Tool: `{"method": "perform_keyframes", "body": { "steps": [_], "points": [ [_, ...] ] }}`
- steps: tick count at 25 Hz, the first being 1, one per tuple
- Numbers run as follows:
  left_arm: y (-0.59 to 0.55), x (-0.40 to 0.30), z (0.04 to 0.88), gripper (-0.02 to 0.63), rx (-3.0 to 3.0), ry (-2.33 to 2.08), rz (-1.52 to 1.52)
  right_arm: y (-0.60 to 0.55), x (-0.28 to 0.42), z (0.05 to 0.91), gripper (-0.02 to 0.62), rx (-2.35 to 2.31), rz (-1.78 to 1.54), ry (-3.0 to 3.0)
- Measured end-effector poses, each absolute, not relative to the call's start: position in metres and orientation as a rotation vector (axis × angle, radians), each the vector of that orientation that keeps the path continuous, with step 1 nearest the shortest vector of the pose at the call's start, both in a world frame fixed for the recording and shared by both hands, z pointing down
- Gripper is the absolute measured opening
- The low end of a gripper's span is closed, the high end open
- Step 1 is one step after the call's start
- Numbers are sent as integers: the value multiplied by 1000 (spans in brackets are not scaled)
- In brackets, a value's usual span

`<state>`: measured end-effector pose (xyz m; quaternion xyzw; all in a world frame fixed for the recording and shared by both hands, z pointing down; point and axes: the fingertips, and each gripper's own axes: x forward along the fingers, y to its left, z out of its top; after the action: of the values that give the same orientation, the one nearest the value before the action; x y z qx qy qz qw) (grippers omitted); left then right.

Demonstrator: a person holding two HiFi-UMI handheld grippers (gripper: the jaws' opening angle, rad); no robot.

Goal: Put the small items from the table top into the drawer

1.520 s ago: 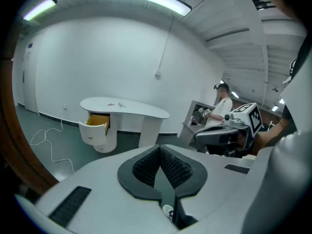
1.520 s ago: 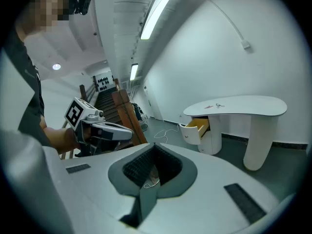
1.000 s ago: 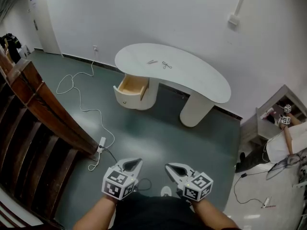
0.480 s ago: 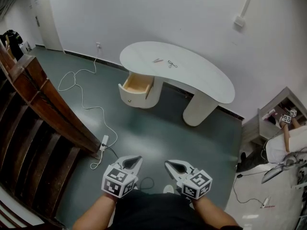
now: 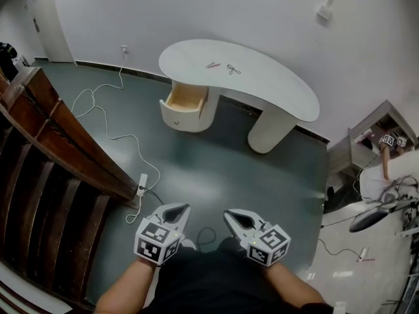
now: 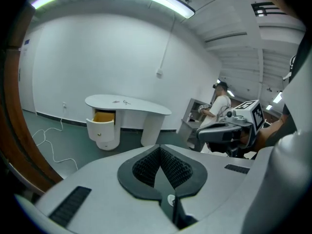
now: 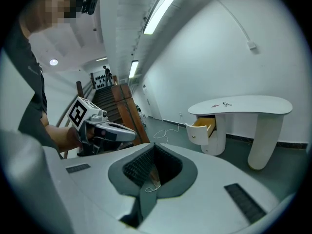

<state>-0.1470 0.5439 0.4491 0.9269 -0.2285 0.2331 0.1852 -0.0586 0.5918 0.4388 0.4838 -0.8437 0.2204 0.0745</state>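
Note:
A white kidney-shaped table [image 5: 275, 93] stands far ahead by the wall. On its top lie a small reddish item [image 5: 211, 65] and a small dark item [image 5: 232, 69], too small to identify. Its wooden drawer [image 5: 185, 100] is pulled open on the left pedestal. Both grippers hang low before my body, far from the table. The left gripper [image 5: 178, 209] and the right gripper [image 5: 230, 214] are shut with nothing held. The table [image 6: 127, 104] and drawer [image 6: 102, 117] show beyond the left gripper [image 6: 161, 157]. The right gripper [image 7: 155, 160] also faces the table [image 7: 243, 104].
A dark wooden stair rail [image 5: 59, 149] runs along the left. A white cable with a power strip [image 5: 141, 183] lies on the green floor. A grey shelf unit [image 5: 376, 139] and another person [image 6: 219, 101] are at the right, with cables beside them.
The head view has shifted, so the table now sits a little higher in the picture. Both grippers stay shut, low in front of the body.

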Motion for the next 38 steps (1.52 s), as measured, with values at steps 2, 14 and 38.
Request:
{"method": "perform_keyframes", "body": {
  "steps": [2,14,38],
  "points": [
    [544,-151,455,14,2607,-625,667,594,-66,444,-3,1439,674,-2521],
    [516,-137,447,14,2627,-604,613,562,-53,442,-3,1489,689,-2507],
    [320,-12,431,14,2591,-801,619,348,87,434,-3,1371,687,-2590]
  ]
}}
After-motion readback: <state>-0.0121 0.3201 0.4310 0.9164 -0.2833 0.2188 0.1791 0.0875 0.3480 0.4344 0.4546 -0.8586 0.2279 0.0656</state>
